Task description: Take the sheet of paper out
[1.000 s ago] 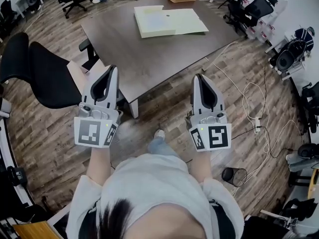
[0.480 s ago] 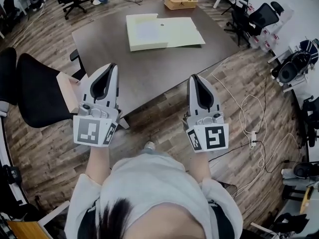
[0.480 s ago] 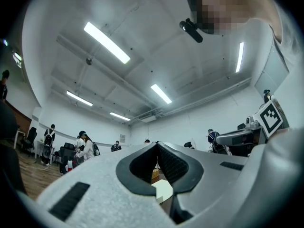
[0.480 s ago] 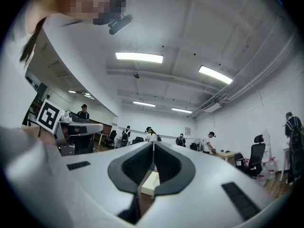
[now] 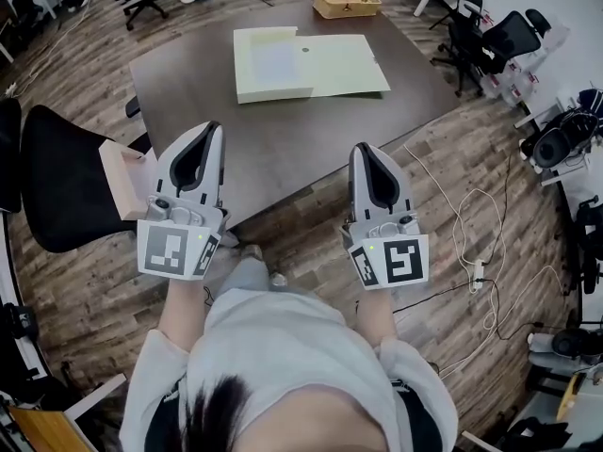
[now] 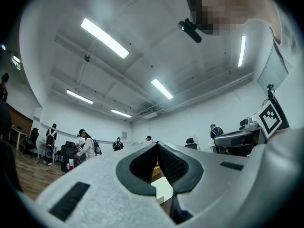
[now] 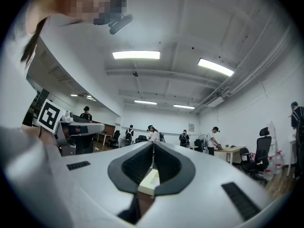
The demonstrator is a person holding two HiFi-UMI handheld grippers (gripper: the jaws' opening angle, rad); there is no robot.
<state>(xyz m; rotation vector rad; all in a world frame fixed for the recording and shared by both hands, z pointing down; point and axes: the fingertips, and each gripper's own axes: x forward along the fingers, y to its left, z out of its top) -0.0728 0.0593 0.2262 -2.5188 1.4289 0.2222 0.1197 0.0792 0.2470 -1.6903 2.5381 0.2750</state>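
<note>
Overhead, at far left, a black mesh-backed office chair (image 5: 66,182) drawn up to the dark brown wooden table (image 5: 283,149). Next along, the left grey-and-white handheld gripper (image 5: 215,130), raised over the table's near edge, jaws pressed together with nothing between them.

Ahead of it and well apart, toward the table's far side: a whitish sheet of paper (image 5: 275,59) (or so it appears from this height), lying on the thicker left half of a pale yellow-green cardboard folder (image 5: 344,64). Folder opened flat, long axis running left to right, square across the line of reach. Sheet not yet out.

Just beyond, a small light wooden box (image 5: 347,3) at the far edge.

Further right, the right grey-and-white handheld gripper (image 5: 360,149), level with its partner, jaws likewise closed and empty. Off to the right, white cables (image 5: 471,205) trailing over the plank floor.

Judged from here: straight forward for both hands, with the sheet a shade nearer the left gripper and the folder's thin right flap nearer the right. Jaws to be opened before any pinch at a paper edge.
</note>
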